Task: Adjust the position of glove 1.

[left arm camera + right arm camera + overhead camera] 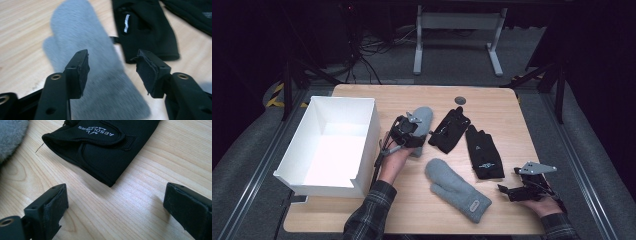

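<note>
Two grey mittens and two black gloves lie on the wooden table (492, 100). My left gripper (412, 131) hovers over the far grey mitten (423, 119), open, its jaws straddling the mitten's cuff (110, 85) with nothing pinched. Beside it lies a black glove (450, 129) with a white tag (127, 20). A second black glove (482, 152) lies to the right, its cuff (100, 157) just ahead of my right gripper (507, 190), which stands open low over bare wood near the table's right front. The near grey mitten (457, 190) rests at the front centre.
An open white box (332, 142) stands on the left part of the table, close to my left forearm. A small dark round disc (460, 100) sits near the table's far edge. Beyond the table are a white desk frame and cables on the floor.
</note>
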Motion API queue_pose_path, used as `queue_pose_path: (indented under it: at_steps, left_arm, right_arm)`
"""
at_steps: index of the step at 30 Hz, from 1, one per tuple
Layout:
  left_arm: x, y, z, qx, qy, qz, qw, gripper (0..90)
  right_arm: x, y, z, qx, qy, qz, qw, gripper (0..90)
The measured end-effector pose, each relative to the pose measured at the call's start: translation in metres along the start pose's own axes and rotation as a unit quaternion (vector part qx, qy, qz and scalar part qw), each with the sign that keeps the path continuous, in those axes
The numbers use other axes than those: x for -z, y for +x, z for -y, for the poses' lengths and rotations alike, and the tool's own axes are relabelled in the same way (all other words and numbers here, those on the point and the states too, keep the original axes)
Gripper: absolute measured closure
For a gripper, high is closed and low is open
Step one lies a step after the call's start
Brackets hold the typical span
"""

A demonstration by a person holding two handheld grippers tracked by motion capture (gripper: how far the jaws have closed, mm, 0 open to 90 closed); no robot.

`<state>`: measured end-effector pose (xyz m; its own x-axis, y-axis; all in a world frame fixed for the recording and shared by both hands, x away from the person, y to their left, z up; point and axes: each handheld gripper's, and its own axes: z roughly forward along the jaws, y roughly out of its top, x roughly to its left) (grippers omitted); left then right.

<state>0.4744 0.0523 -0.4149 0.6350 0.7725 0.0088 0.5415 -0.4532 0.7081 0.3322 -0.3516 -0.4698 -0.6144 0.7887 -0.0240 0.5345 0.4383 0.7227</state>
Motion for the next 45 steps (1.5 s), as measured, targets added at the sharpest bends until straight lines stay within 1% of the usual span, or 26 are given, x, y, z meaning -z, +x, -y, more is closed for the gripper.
queue_pose_path:
  at_steps: [2, 3, 4, 5, 8, 11, 13, 15, 18, 21, 23, 28, 29, 31, 33, 36, 39, 41, 45]
  left_arm:
    - [-0.005, 0.006, -0.004, 0.009, -0.001, -0.011, 0.9999, 41.9]
    - [-0.008, 0.009, -0.006, 0.013, 0.001, -0.018, 0.9997, 39.8]
    - [-0.01, 0.013, -0.007, 0.017, 0.003, -0.02, 0.9996, 39.3]
    - [-0.013, 0.017, -0.008, 0.021, 0.003, -0.021, 0.9996, 39.2]
    - [-0.02, 0.024, -0.008, 0.033, 0.007, -0.024, 0.9991, 39.1]
    - [-0.028, 0.031, -0.005, 0.044, 0.014, -0.018, 0.9988, 38.9]
    - [-0.034, 0.032, -0.003, 0.047, 0.019, -0.017, 0.9986, 38.8]
    - [-0.04, 0.033, 0.0, 0.046, 0.029, -0.012, 0.9984, 38.6]
    - [-0.042, 0.034, 0.002, 0.049, 0.027, -0.01, 0.9984, 39.2]
    - [-0.044, 0.034, 0.002, 0.045, 0.033, -0.012, 0.9984, 43.8]
    - [-0.045, 0.033, 0.003, 0.045, 0.033, -0.01, 0.9984, 49.8]
    - [-0.044, 0.03, 0.002, 0.032, 0.036, -0.006, 0.9988, 72.1]
    - [-0.043, 0.031, 0.002, 0.035, 0.035, -0.005, 0.9988, 77.0]
    - [-0.041, 0.032, 0.002, 0.041, 0.03, 0.003, 0.9987, 82.2]
    - [-0.04, 0.033, 0.002, 0.044, 0.027, 0.006, 0.9987, 83.7]
    - [-0.035, 0.034, 0.0, 0.056, 0.015, 0.017, 0.9982, 85.2]
    - [-0.028, 0.031, -0.003, 0.057, 0.006, 0.028, 0.998, 85.5]
    - [-0.022, 0.028, -0.006, 0.053, 0.0, 0.035, 0.998, 85.7]
    - [-0.01, 0.022, -0.012, 0.054, -0.012, 0.049, 0.9973, 85.7]
  right_arm:
    - [0.0, 0.0, 0.0, 0.0, 0.0, 0.0, 1.0, 6.1]
    - [0.0, 0.0, 0.0, 0.0, 0.0, 0.0, 1.0, 6.1]
    - [0.0, 0.0, 0.0, 0.0, 0.0, -0.001, 1.0, 6.1]
    - [0.0, 0.0, 0.0, 0.0, 0.0, -0.001, 1.0, 6.1]
    - [0.0, 0.0, 0.0, 0.0, 0.0, -0.001, 1.0, 6.1]
    - [0.0, 0.0, 0.0, 0.001, 0.0, -0.001, 1.0, 6.1]
    - [0.0, 0.0, 0.0, 0.001, 0.0, -0.001, 1.0, 6.1]
    - [0.0, 0.0, 0.0, 0.001, 0.0, -0.001, 1.0, 6.1]
    - [0.0, 0.0, 0.0, 0.001, 0.0, -0.001, 1.0, 6.1]
    - [0.0, 0.0, 0.0, 0.001, 0.0, -0.001, 1.0, 6.2]
    - [0.0, 0.0, 0.0, 0.001, 0.0, -0.001, 1.0, 6.2]
    - [0.0, 0.0, 0.0, 0.001, 0.0, -0.002, 1.0, 6.3]
    - [0.0, 0.0, 0.0, 0.001, 0.0, -0.002, 1.0, 6.3]
    - [0.0, 0.0, 0.0, 0.001, 0.0, -0.002, 1.0, 6.3]
    - [0.0, 0.0, 0.0, 0.001, 0.0, -0.002, 1.0, 6.3]
    - [0.0, 0.0, 0.0, 0.001, 0.0, -0.002, 1.0, 6.4]
    - [0.0, 0.0, 0.0, 0.001, 0.0, -0.002, 1.0, 6.4]
    - [0.0, 0.0, 0.0, 0.001, -0.001, -0.002, 1.0, 6.4]
    - [0.0, 0.0, 0.0, 0.001, -0.001, -0.002, 1.0, 6.4]
